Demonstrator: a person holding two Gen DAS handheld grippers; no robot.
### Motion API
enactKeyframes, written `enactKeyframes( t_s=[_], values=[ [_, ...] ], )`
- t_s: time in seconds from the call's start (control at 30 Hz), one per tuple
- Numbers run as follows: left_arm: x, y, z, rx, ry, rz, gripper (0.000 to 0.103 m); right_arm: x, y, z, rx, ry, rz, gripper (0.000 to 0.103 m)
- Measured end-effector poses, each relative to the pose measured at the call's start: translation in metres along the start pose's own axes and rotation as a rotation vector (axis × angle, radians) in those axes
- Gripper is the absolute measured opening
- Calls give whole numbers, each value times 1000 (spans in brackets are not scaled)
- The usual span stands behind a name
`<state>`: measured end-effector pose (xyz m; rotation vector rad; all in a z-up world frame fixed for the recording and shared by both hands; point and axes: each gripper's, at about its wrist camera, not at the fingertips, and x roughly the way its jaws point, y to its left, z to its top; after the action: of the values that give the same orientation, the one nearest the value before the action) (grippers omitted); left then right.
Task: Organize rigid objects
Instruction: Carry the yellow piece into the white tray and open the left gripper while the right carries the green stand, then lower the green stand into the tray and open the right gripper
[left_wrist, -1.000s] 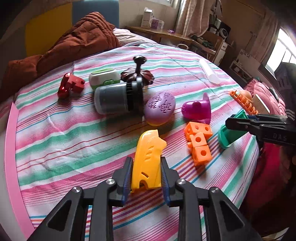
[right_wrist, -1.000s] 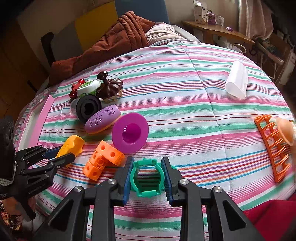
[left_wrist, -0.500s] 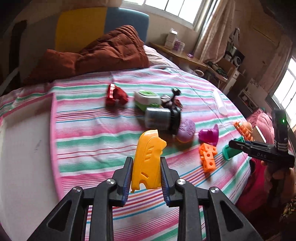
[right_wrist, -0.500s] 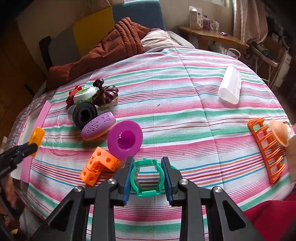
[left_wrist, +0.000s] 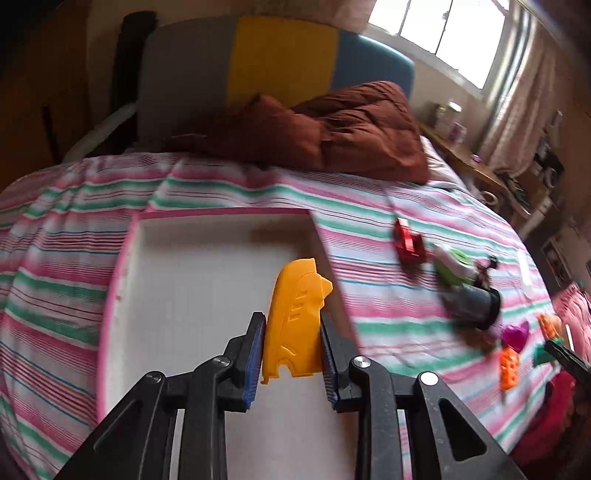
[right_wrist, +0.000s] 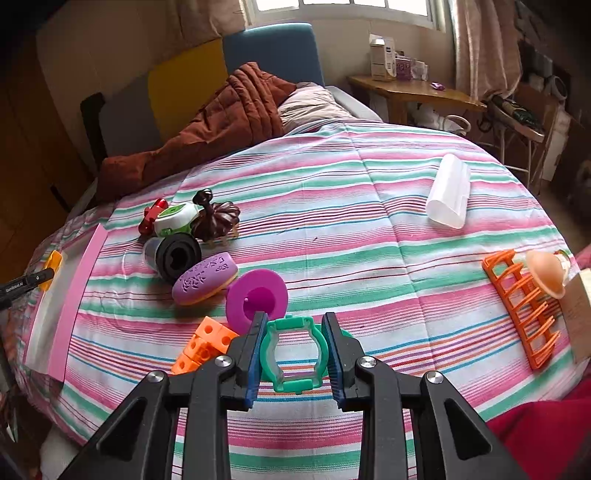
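My left gripper (left_wrist: 291, 354) is shut on a yellow plastic piece (left_wrist: 295, 317) and holds it above the white tray with a pink rim (left_wrist: 207, 280) at the bed's left side. The yellow piece also shows in the right wrist view (right_wrist: 53, 266) over the tray (right_wrist: 74, 295). My right gripper (right_wrist: 293, 354) is shut on a green ring-shaped piece (right_wrist: 293, 354), held above the striped bedspread (right_wrist: 351, 229) near its front edge.
On the bedspread lie orange cubes (right_wrist: 201, 345), a purple funnel (right_wrist: 256, 297), a purple oval (right_wrist: 205, 277), a black cylinder (right_wrist: 173, 254), a green-white item (right_wrist: 173, 219), a red toy (right_wrist: 151, 218), a dark pumpkin shape (right_wrist: 218, 218), a white tube (right_wrist: 448, 190) and an orange rack (right_wrist: 521, 306).
My left gripper has carried the yellow piece leftward from the toy cluster to over the tray. My right gripper has kept the green ring nearly in place.
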<state>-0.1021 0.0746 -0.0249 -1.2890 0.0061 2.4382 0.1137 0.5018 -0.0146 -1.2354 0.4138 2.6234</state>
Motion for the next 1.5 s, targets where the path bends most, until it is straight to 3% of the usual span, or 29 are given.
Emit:
enactKeyframes(
  t_s=[0.27, 0.43, 0.77, 0.97, 1.1, 1.2, 1.33, 1.5],
  values=[
    [36, 52, 26, -35, 53, 125, 27, -13, 20, 2, 13, -13, 11, 30],
    [54, 68, 38, -54, 96, 172, 28, -15, 65, 4, -54, -9, 70, 30],
    [63, 76, 53, -17, 79, 287, 34, -1, 153, 4, -162, 17, 220, 30],
    [33, 83, 52, -37, 0, 226, 35, 8, 192, 2, -219, 42, 273, 30],
    [9, 86, 39, -60, -75, 239, 37, 17, 211, 4, -233, 53, 302, 30],
    [-4, 91, 23, -113, -88, 230, 37, 24, 231, 10, -247, 53, 336, 30],
    [-20, 96, -2, -204, -95, 125, 37, 34, 264, 20, -290, 48, 380, 30],
    [-30, 86, -27, -204, -94, 83, 37, 49, 310, 32, -381, 51, 386, 30]
  ],
)
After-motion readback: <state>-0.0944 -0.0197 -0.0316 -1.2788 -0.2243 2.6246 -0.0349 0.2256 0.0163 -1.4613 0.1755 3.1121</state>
